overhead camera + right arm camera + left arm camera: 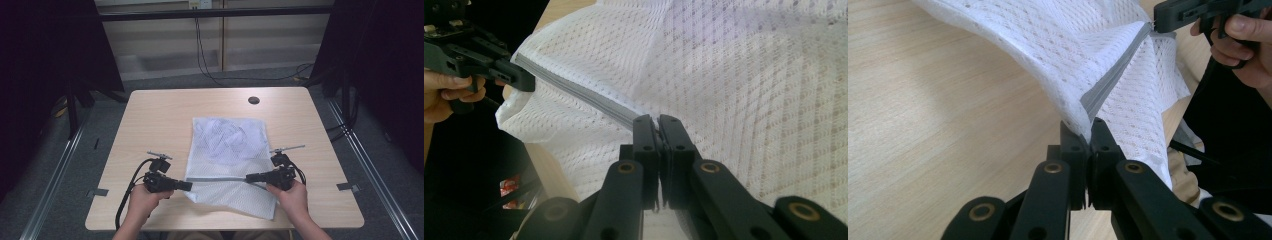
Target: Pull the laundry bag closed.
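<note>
Landmark: a white mesh laundry bag (227, 150) lying flat on a light wooden table (160, 115), with its grey zipper strip (217, 179) running across its near part.
Near edge of the bag: a loose flap of mesh lies between the zipper strip and the person's side of the table.
Left gripper (187, 185): at the bag's left edge, level with the zipper strip — jaws clenched on the strip's left end, mesh bunched between the pads (1088, 131).
Right gripper (249, 177): on the bag's right part, at the other end of the strip — jaws pinched tight on the strip (655, 120).
Between the grippers: the strip runs in a straight line from one to the other.
Farther part of the bag: mesh lies flat, with something pale crumpled inside.
Beyond the bag: a small dark round hole (253, 100) near the table's far edge.
</note>
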A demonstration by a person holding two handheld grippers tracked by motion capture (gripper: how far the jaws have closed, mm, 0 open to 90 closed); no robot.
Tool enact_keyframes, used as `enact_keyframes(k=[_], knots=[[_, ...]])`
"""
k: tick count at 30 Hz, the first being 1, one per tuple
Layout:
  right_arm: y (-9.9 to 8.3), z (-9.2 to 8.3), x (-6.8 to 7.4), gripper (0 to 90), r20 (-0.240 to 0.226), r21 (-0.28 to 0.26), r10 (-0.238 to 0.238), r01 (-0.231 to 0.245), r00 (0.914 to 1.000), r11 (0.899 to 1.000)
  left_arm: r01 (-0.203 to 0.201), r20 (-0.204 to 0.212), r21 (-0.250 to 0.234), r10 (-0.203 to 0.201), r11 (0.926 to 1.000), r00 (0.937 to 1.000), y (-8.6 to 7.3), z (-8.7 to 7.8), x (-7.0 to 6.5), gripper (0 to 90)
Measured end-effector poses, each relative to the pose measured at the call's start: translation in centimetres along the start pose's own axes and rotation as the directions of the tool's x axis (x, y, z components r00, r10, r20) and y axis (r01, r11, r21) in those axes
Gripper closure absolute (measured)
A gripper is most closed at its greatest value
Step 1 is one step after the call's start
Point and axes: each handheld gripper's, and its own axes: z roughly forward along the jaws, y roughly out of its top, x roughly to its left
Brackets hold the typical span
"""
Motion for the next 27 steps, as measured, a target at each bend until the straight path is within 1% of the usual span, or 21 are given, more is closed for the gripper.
enact_keyframes(k=[1,2,3,6,8,10,11,12,14,16,18,19,20,25,27], knots=[[0.0,0.0,-0.1,86.9,0.004,-0.005,-0.009,0.009,1.0000,1.000,0.001,0.004,-0.001,-0.001,1.0000,1.0000,0.0,0.0,0.0,88.2],[-0.1,-0.1,-0.2,86.9,-0.004,-0.008,0.000,0.000,1.0000,1.000,-0.002,0.000,0.002,0.002,1.0000,1.0000,0.0,0.0,0.1,88.2],[-0.1,-0.2,-0.3,86.9,-0.001,-0.008,-0.004,0.004,1.0000,1.000,0.004,0.001,0.000,-0.004,1.0000,1.0000,0.0,0.0,0.0,88.2],[-0.1,-0.2,-0.2,86.9,0.002,-0.006,-0.003,0.003,1.0000,1.000,-0.001,0.001,0.001,0.001,1.0000,1.0000,0.0,0.0,0.1,88.2],[-0.1,-0.2,-0.3,86.9,0.004,-0.007,-0.001,0.001,1.0000,1.000,0.004,0.000,-0.003,-0.004,1.0000,1.0000,0.0,0.0,0.0,88.2],[-0.1,-0.3,-0.3,86.9,-0.005,-0.008,0.002,-0.002,1.0000,1.000,-0.002,0.001,0.001,0.002,1.0000,1.0000,0.0,0.0,0.1,88.2],[-0.1,-0.4,-0.3,86.9,-0.004,-0.008,0.004,-0.004,1.0000,1.000,0.007,0.005,-0.001,-0.007,1.0000,1.0000,0.0,0.1,0.0,88.2],[-0.1,-0.4,-0.3,86.9,-0.001,-0.008,0.000,0.000,1.0000,1.000,0.002,-0.004,0.000,-0.002,1.0000,1.0000,0.0,0.1,0.0,88.2],[-0.1,-0.6,-0.3,86.9,0.010,-0.008,-0.006,0.006,0.9999,1.000,0.004,-0.003,-0.001,-0.004,1.0000,1.0000,0.0,0.0,0.1,88.2],[-0.1,-0.8,-0.6,86.9,0.013,-0.012,-0.003,0.003,0.9999,1.000,0.002,-0.008,-0.005,-0.003,1.0000,1.0000,0.0,-0.1,0.1,88.2],[-0.2,-1.1,-0.8,86.9,0.011,-0.017,0.009,-0.009,0.9999,1.000,0.012,-0.002,-0.008,-0.012,0.9999,0.9999,-0.1,-0.1,0.1,88.2],[-0.2,-1.2,-0.9,86.9,0.011,-0.018,0.014,-0.014,0.9998,1.000,0.007,-0.009,-0.004,-0.007,1.0000,0.9999,-0.1,-0.1,0.2,88.2],[-0.2,-1.3,-0.9,86.9,0.013,-0.021,0.012,-0.012,0.9998,1.000,0.012,-0.009,-0.005,-0.012,0.9999,0.9999,-0.1,0.0,0.1,88.2],[-0.3,-1.5,-0.9,86.9,0.009,-0.020,0.011,-0.010,0.9999,1.000,0.004,-0.004,-0.001,-0.004,1.0000,1.0000,0.0,-0.1,0.1,88.2],[-0.2,-1.5,-0.9,86.9,0.010,-0.020,0.011,-0.010,0.9999,1.000,0.007,-0.005,-0.002,-0.007,1.0000,1.0000,0.0,-0.1,0.1,88.2]])
